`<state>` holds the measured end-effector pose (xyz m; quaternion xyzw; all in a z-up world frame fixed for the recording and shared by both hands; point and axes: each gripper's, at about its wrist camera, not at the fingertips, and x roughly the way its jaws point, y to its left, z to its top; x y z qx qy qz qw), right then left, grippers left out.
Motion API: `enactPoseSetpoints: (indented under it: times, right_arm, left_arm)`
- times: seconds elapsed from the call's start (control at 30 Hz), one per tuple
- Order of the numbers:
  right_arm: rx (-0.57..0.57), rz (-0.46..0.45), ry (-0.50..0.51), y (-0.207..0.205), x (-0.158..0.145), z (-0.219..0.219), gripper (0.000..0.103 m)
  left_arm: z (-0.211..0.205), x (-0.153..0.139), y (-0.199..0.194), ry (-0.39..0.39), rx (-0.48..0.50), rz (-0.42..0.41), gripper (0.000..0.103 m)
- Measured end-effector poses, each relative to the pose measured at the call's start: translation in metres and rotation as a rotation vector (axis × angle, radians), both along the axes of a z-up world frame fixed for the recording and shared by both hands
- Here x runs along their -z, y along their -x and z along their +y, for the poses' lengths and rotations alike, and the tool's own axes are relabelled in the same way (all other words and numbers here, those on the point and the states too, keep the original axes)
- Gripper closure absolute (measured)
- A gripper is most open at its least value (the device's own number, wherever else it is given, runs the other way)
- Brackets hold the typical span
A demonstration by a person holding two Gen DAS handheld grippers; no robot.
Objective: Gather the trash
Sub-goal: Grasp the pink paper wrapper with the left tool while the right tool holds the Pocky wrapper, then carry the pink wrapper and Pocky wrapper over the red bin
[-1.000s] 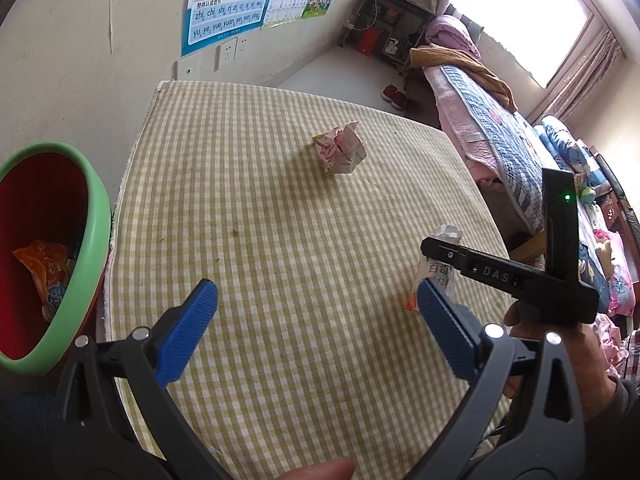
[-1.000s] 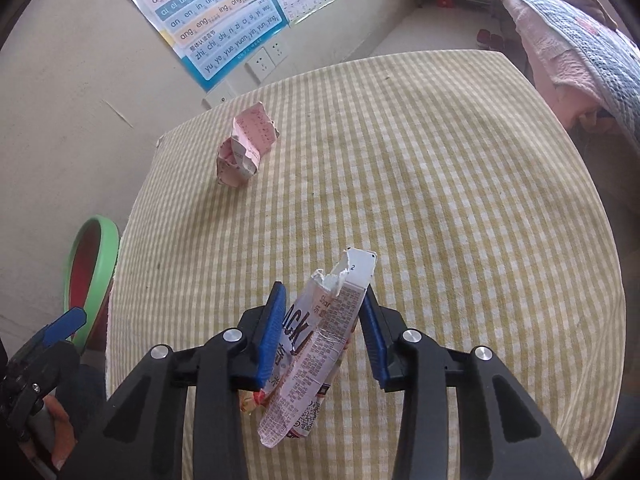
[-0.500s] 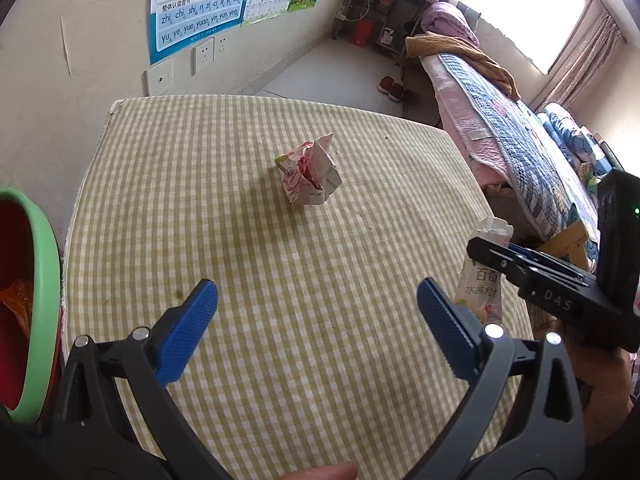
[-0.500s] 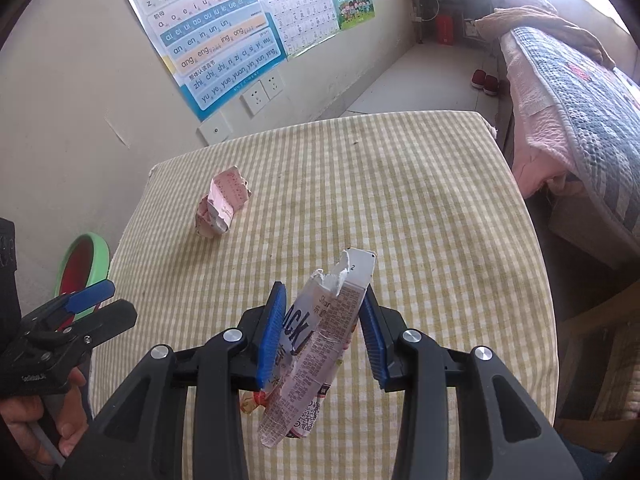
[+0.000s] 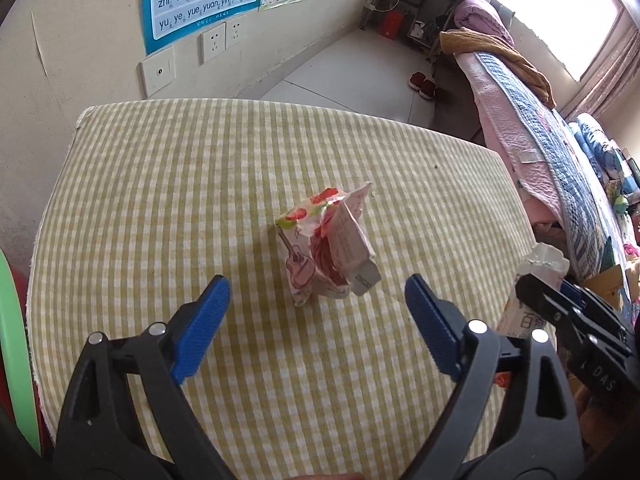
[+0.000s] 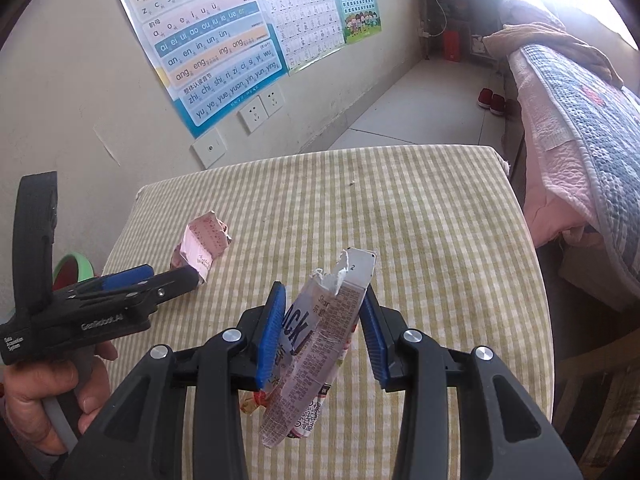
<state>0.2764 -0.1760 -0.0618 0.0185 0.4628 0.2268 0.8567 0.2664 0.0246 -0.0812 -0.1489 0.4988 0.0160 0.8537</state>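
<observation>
Jaws of the left claw are narrowing while closing in on the crumpled carton, still untouched on the tabletop, as the right claw is clamping a torn wrapper.

The tablecloth has yellow and white checks. On it sits a crumpled wrapper, pink and white with red strawberries. Left of the tablecloth, the bin is green and red.

"GenRobot.AI" on left tongs; "zhi chi shi" on poster
</observation>
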Motion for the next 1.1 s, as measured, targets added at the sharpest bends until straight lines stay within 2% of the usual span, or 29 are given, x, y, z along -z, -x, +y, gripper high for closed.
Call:
enactPoseSetpoints:
  times: [0.1, 0.17, 0.27, 0.5, 0.77, 1.1]
  right_arm:
    - [-0.012, 0.000, -0.008, 0.001, 0.007, 0.001, 0.066]
    - [-0.015, 0.010, -0.009, 0.001, 0.011, 0.002, 0.066]
    - [-0.013, 0.012, -0.011, 0.001, 0.012, 0.001, 0.066]
    - [-0.030, -0.008, 0.000, 0.009, 0.002, 0.008, 0.066]
    - [-0.074, -0.042, 0.037, 0.042, -0.019, 0.019, 0.066]
    - [-0.163, -0.092, 0.060, 0.091, -0.049, 0.055, 0.066]
  left_arm:
    - [0.003, 0.010, -0.011, 0.024, -0.015, 0.027, 0.037]
    - [0.002, 0.014, -0.013, 0.012, -0.014, 0.038, 0.058]
    - [0.003, 0.012, -0.007, 0.015, -0.008, 0.028, 0.067]
    - [0.004, -0.005, 0.023, 0.006, 0.012, -0.002, 0.069]
    - [0.005, -0.038, 0.066, -0.011, 0.030, -0.054, 0.069]
    - [0.034, -0.074, 0.132, 0.010, -0.025, -0.123, 0.068]
